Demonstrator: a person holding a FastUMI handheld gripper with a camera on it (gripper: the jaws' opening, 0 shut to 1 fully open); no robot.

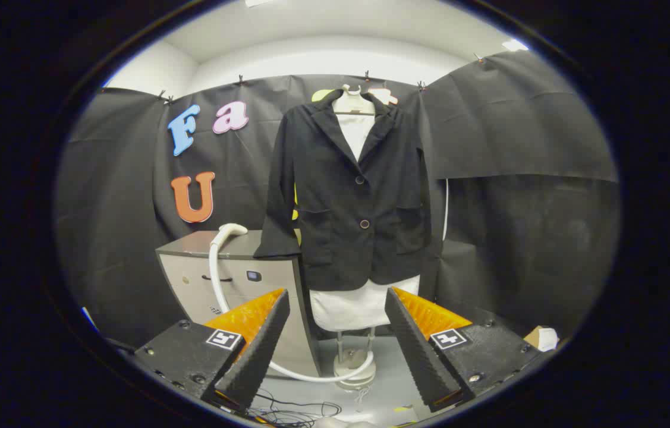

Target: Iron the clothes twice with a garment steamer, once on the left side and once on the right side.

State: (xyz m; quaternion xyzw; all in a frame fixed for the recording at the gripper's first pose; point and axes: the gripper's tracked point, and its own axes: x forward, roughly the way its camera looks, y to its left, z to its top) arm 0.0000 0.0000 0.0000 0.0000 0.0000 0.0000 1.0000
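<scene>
The black jacket (354,190) hangs buttoned on a white dress form (356,306) that stands on a thin metal pole with a round base (354,368), straight ahead and beyond the fingers, its hem showing just above the gap between them. Left of the jacket, touching its hanging sleeve, is a grey cabinet (233,279) set against the black cloth wall. The steamer's white hose (216,273) rises over the cabinet's top edge, where the pale steamer head (232,229) rests, then drops down the cabinet front and curves along the floor to the base of the stand. The gripper (337,348) is spread wide, its two black ribbed fingers (257,351) with orange backs well apart and holding nothing; neither finger touches the jacket, the hose or the cabinet. It is held level and low, pointing at the lower part of the dress form, with the jacket centred between the fingers and the steamer head up and to the left of the left finger. Thin dark cables (293,410) lie loose on the pale floor (388,380) just below the fingers, and a small cardboard box (540,337) sits on the floor beyond the right finger.
</scene>
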